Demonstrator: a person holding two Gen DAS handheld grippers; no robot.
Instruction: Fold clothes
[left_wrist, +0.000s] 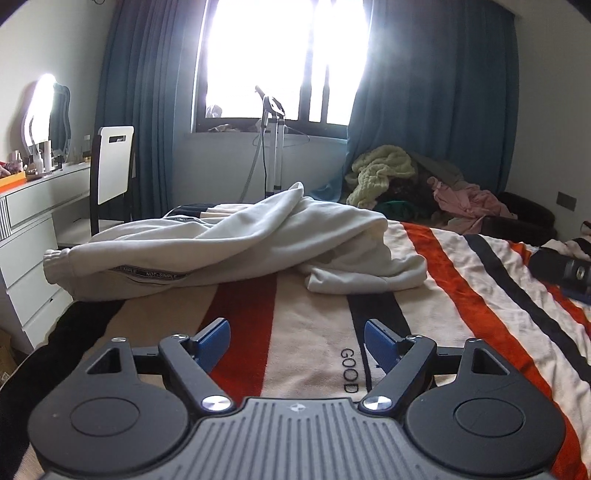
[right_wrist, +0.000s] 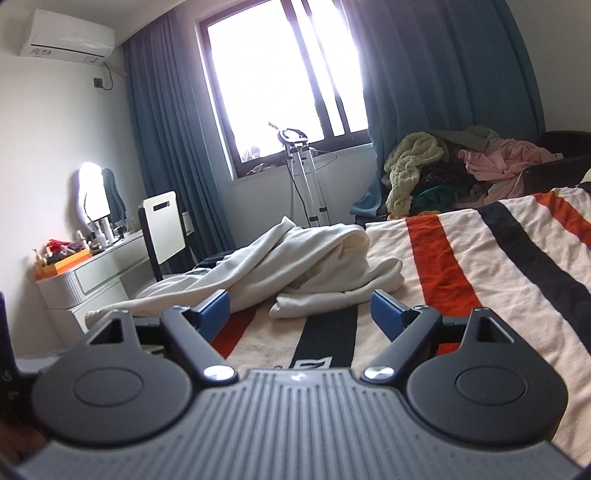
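Tools (left_wrist: 297, 341) spread — sweatshirt (left_wrist: 236, 247) ahead

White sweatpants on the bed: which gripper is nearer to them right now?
Right, by a little. The right gripper sits just short of the sweatpants, jaws open; the left gripper hangs farther back over the striped blanket, also open.

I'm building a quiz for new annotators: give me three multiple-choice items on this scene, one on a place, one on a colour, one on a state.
1. Where does the white garment lie?
A on the chair
B on the striped blanket
C on the dresser

2. What colour are the curtains?
A blue
B yellow
C white

3. How is the left gripper?
A shut on the garment
B shut, empty
C open, empty

Key: 1 B, it lies crumpled on the blanket; 2 A, blue drapes flank the window; 3 C, its fingers stand apart over bare blanket.
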